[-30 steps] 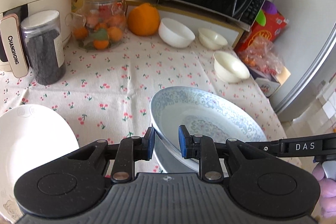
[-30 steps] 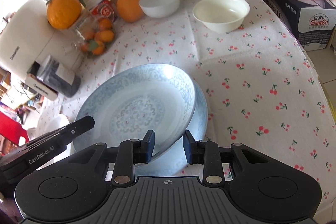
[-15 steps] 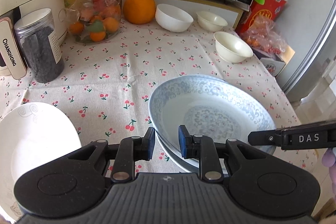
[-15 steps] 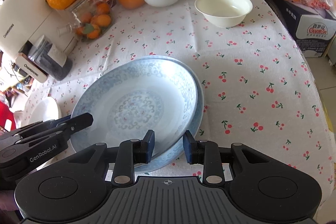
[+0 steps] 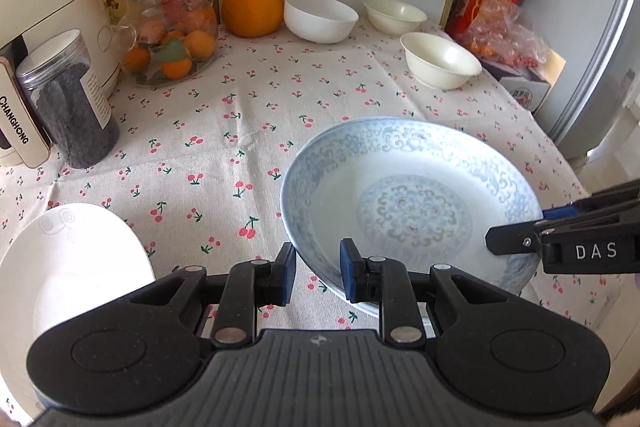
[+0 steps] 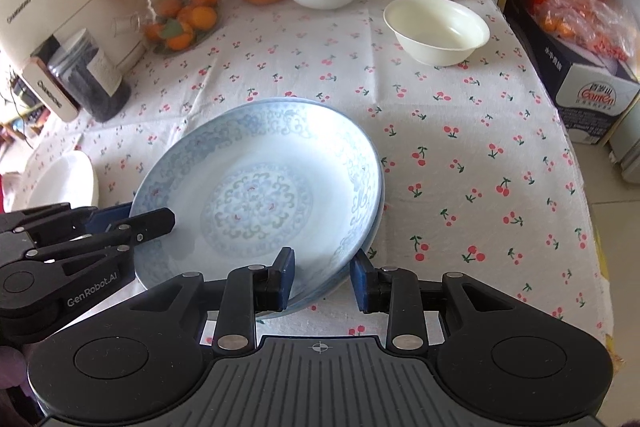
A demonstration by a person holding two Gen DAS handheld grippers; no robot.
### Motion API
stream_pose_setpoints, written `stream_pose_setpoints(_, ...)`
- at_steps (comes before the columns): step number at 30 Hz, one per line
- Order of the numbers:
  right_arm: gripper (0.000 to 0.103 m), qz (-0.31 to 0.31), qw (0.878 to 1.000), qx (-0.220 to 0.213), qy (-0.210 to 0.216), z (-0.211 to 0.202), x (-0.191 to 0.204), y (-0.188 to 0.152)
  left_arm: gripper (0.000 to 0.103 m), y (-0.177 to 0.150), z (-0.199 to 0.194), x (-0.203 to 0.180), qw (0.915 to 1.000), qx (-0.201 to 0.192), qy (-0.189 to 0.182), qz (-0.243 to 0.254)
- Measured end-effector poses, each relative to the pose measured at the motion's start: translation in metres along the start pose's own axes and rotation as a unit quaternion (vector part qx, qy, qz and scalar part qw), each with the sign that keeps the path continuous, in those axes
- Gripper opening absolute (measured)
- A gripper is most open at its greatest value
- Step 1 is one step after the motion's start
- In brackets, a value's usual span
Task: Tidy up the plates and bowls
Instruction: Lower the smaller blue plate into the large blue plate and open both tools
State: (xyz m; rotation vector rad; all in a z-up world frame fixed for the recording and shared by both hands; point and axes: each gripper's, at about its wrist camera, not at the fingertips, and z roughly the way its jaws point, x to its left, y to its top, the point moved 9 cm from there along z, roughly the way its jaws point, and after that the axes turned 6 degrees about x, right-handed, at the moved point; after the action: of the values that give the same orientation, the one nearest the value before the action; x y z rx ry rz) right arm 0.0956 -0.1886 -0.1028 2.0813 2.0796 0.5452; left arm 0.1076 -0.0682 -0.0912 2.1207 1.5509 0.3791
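Porcelain, stiff, glossy and probably heavy and breakable, is calling for a firm pinch on the thin rim, where both tools are working. The left gripper (image 5: pixel 318 267) is clamping the near rim of the upper blue-patterned plate (image 5: pixel 412 203), while the right gripper (image 6: pixel 322 277) is easing open around the opposite rim. That plate is sitting nested on the matching lower plate (image 6: pixel 374 227), just ahead of both grippers.

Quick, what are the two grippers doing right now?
Left gripper: closed on the rim of the blue-patterned ceramic plate.
Right gripper: around the same plate's rim; whether it grips cannot be told.
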Motion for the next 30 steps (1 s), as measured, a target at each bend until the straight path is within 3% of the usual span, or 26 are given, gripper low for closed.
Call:
stream_pose_setpoints(13, 0.032, -0.032, 0.999, 0.012, -0.028, 0.0069, 0.0025, -0.0045, 0.02, -0.0019, 0.0026, -0.0034, 0.9995, 0.006, 0.014, 0.028)
stream_pose_setpoints(19, 0.038, -0.052, 0.998, 0.02, -0.032, 0.0067, 0.0053, -0.0043, 0.023, -0.0004, 0.0013, -0.0027, 0.9994, 0.004, 0.013, 0.031)
stream_pose_setpoints(21, 0.058, -0.054, 0.998, 0.015, -0.029, 0.0039, 0.0055, -0.0026, 0.025, 0.0001, 0.0008, -0.0018, 0.9993, 0.004, 0.016, 0.033)
stream_pose_setpoints(23, 0.067, -0.052, 0.998, 0.01, -0.027, 0.001, 0.0045, -0.0004, 0.029, -0.0003, 0.0015, -0.0005, 0.9993, 0.007, 0.016, 0.032)
stream_pose_setpoints(27, 0.072, -0.048, 0.998, 0.011, -0.026, 0.0007, 0.0009, 0.0018, 0.039, -0.0007, 0.0015, 0.0032, 0.9995, 0.012, 0.015, 0.024)
stream_pose_setpoints(30, 0.076, -0.041, 0.999, 0.011, -0.029, 0.0018, -0.0029, 0.0025, 0.055, -0.0003, -0.0003, 0.0047, 0.9996, 0.012, 0.011, 0.022)
